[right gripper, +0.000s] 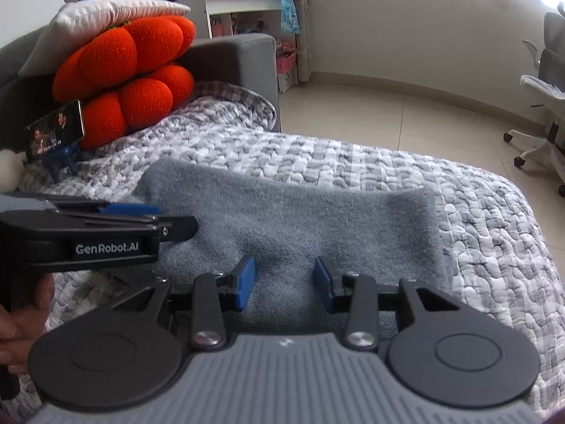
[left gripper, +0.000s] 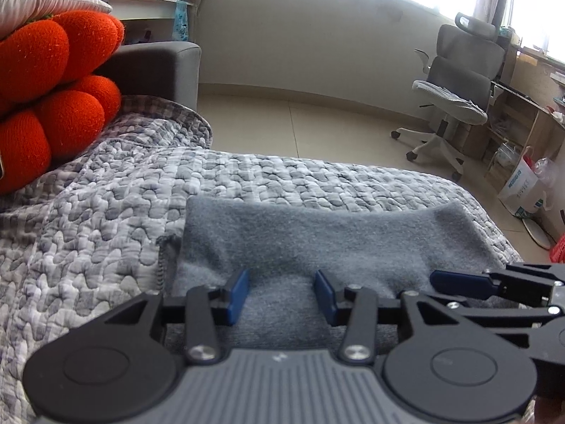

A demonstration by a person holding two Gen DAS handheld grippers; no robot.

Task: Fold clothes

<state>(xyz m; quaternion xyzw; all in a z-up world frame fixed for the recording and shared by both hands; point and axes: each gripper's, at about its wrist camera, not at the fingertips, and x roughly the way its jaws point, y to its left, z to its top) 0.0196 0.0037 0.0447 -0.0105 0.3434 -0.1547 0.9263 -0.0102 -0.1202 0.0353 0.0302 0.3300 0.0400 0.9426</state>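
A grey fleece garment (left gripper: pixel 317 233) (right gripper: pixel 289 219) lies folded into a wide flat band on a quilted grey-and-white bedspread (left gripper: pixel 106 212) (right gripper: pixel 494 229). My left gripper (left gripper: pixel 282 291) hovers over the garment's near edge. Its blue pads stand apart, and only flat cloth shows below the gap. My right gripper (right gripper: pixel 284 281) stands the same way over the near edge, open with nothing pinched. Each gripper shows in the other's view: the right gripper (left gripper: pixel 445 279) at the right, the left gripper (right gripper: pixel 169 221) at the left over the garment's left end.
An orange puffy cushion (left gripper: pixel 53 81) (right gripper: pixel 134 70) and a white pillow (right gripper: pixel 116 10) lean on the grey sofa arm (left gripper: pixel 159 67). A phone on a blue stand (right gripper: pixel 56 130) sits beside the cushion. An office chair (left gripper: pixel 455 95), a desk and a bag (left gripper: pixel 522 187) stand on the tiled floor beyond.
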